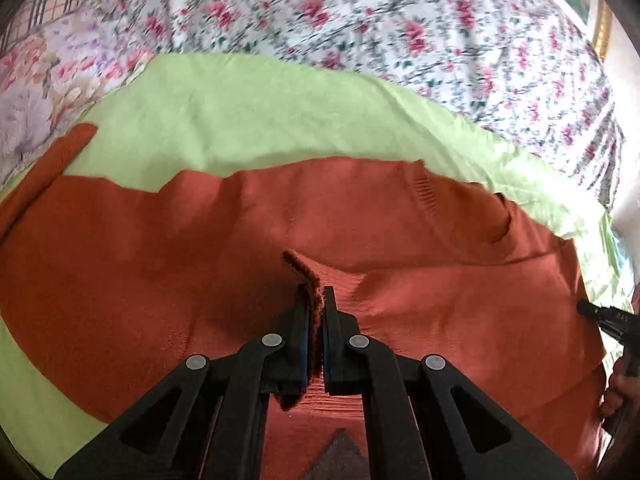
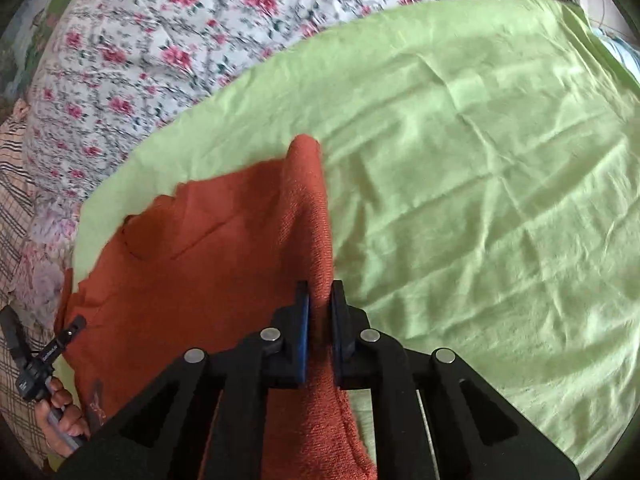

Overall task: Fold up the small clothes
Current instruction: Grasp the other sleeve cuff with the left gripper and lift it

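The left gripper (image 1: 318, 300) sits at the lower centre of its view with its jaws drawn nearly together on a thin fold of the rust-orange sweater (image 1: 240, 248), a fuzzy edge of knit standing up between the blue-lined pads (image 1: 305, 328). The right gripper (image 2: 320, 300), at the lower centre of its own view, is likewise clamped on the sweater (image 2: 192, 264), with a thick ridge of knit rising from between its pads (image 2: 303, 328) and running up toward the middle of the frame. In the left wrist view the sweater spreads flat across the whole middle band of the frame, one sleeve reaching to the left edge; a dark grey patch shows on it at the bottom centre. In the right wrist view it fills the lower left, its raised fold dividing it from the bare cloth to the right. The garment lies on a light green cloth (image 2: 480, 184), creased in a grid of fold lines, which fills the right half of that view. Beyond the green cloth, across the top of both frames, lies a white bedsheet (image 1: 360, 32) printed with pink flowers. At the lower left of the right wrist view a hand (image 2: 60, 412) grips a black handle, and a plaid fabric (image 2: 16, 200) lies along the left edge.
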Motion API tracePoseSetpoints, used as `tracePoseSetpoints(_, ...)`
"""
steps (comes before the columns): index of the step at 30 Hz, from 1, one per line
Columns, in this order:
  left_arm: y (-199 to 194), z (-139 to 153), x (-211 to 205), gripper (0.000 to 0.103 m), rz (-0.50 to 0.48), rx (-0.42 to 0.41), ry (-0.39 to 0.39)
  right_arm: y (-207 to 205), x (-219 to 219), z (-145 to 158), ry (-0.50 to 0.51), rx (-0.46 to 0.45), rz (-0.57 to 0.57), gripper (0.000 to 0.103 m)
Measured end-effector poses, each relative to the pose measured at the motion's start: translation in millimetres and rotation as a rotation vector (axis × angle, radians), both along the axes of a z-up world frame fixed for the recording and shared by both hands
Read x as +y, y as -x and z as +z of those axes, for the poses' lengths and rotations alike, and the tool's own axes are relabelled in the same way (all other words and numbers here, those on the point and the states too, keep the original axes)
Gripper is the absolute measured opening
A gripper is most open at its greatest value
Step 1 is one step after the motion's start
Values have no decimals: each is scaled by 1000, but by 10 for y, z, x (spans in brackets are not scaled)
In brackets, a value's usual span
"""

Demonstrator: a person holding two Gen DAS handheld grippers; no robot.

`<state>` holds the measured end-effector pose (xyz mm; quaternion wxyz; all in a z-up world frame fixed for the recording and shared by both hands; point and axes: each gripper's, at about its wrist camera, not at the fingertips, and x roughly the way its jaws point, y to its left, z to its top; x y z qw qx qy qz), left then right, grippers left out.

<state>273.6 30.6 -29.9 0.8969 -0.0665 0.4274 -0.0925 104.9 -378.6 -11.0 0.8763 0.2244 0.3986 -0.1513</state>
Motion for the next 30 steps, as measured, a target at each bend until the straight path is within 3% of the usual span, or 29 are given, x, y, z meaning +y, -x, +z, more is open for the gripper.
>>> tracePoseSetpoints(3,-10,-79,123,4,5,20,21,-16,11,-30,1,15,-24,12)
tracePoseSetpoints(6,22,-95,119,4,-8,15,5,104,179,189,97,-12,-70,19)
tracePoseSetpoints(8,35,-113,103,5,-11,19,-9,157,404,248,112,-50,16,26)
tracePoseSetpoints(10,46,-125,118,5,-10,25,-23,123,550,114,110,4,76,31)
tracePoseSetpoints(12,102,-122,174,5,-3,28,-50,122,512,-49,108,58,56,30)
tracePoseSetpoints(15,218,-60,362,5,14,15,-81,252,468,19,32,10,23,34)
tracePoseSetpoints(16,242,-27,446,6,25,10,-85,290,501,63,17,-5,35,41)
tracePoseSetpoints(19,252,104,755,17,82,-13,-103,392,702,142,0,-46,95,49)
tracePoseSetpoints(21,196,210,1035,41,130,-23,-102,412,835,136,-21,-50,139,50)
tracePoseSetpoints(25,7,423,1595,63,256,-78,-147,450,1056,63,-62,-25,202,50)
tracePoseSetpoints(27,-170,504,1884,83,306,-79,-172,478,1139,23,-71,-4,220,50)
tracePoseSetpoints(30,-546,565,2324,96,356,-55,-202,485,1224,-35,-76,30,236,50)
